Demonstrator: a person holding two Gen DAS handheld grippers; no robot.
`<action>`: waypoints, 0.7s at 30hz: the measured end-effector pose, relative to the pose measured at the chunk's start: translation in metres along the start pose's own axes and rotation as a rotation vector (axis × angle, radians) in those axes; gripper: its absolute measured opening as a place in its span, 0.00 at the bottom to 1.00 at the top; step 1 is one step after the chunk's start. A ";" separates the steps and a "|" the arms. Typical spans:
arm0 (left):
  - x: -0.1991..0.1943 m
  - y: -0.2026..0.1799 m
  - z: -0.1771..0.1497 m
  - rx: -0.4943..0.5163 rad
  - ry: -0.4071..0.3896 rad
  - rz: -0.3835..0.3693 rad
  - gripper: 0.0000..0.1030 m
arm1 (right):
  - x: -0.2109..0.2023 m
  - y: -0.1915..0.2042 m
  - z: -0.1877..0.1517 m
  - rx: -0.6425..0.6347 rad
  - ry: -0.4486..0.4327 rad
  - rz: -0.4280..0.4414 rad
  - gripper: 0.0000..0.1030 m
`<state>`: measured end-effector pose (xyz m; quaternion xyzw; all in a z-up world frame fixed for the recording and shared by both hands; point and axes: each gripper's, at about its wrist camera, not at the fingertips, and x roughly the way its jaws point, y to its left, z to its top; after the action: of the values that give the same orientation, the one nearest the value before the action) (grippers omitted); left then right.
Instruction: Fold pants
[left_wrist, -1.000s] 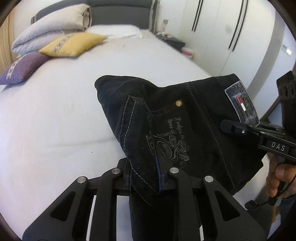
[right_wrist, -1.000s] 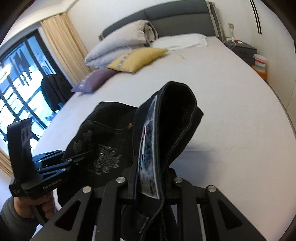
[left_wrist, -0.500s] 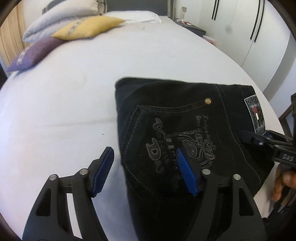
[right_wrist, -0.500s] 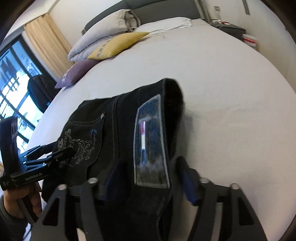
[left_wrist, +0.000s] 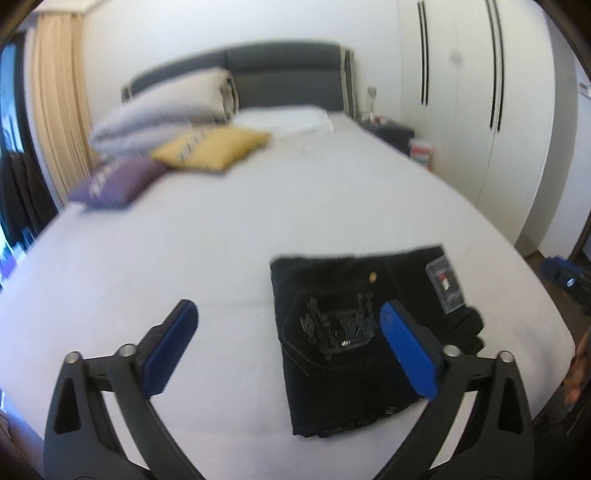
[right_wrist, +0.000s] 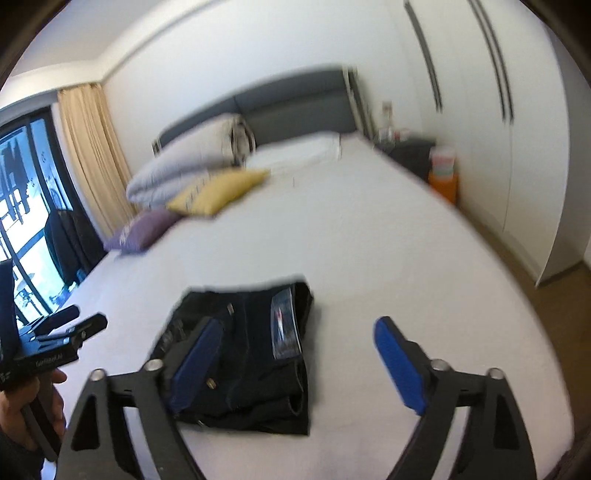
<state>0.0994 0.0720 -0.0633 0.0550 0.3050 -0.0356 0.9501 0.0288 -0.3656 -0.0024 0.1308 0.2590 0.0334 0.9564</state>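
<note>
The black jeans (left_wrist: 351, 332) lie folded in a flat packet on the white bed (left_wrist: 221, 258), back pocket embroidery and waistband label facing up. My left gripper (left_wrist: 286, 312) hovers above and behind them, jaws opening wide, blue pads (left_wrist: 406, 354) touching nothing. In the right wrist view the jeans (right_wrist: 258, 354) sit under my right gripper (right_wrist: 297, 326), whose jaws are also opening and hold nothing. The left gripper (right_wrist: 55, 332) shows at the left edge there, held in a hand (right_wrist: 22, 410).
Grey, yellow (left_wrist: 210, 149) and purple pillows (left_wrist: 118, 181) are stacked near the dark headboard (left_wrist: 288, 85). White wardrobe doors (left_wrist: 480, 110) run along the right side. A nightstand (right_wrist: 406, 151) and an orange box (right_wrist: 443, 184) stand beside the bed; window and curtain are at left.
Both grippers let go of the jeans, opened wide and drew back and upward. The jeans dropped from a raised fold into a flat packet on the bed.
</note>
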 end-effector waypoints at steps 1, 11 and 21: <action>-0.018 -0.002 0.004 0.009 -0.039 0.022 0.99 | -0.015 0.005 0.005 -0.009 -0.051 -0.008 0.95; -0.157 -0.010 0.029 -0.077 -0.281 0.176 1.00 | -0.137 0.061 0.043 -0.135 -0.457 -0.121 1.00; -0.145 -0.015 0.033 -0.096 -0.072 0.032 1.00 | -0.139 0.082 0.041 -0.163 -0.294 -0.102 1.00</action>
<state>-0.0010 0.0582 0.0471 0.0128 0.2710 -0.0076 0.9625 -0.0708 -0.3145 0.1212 0.0430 0.1190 -0.0138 0.9919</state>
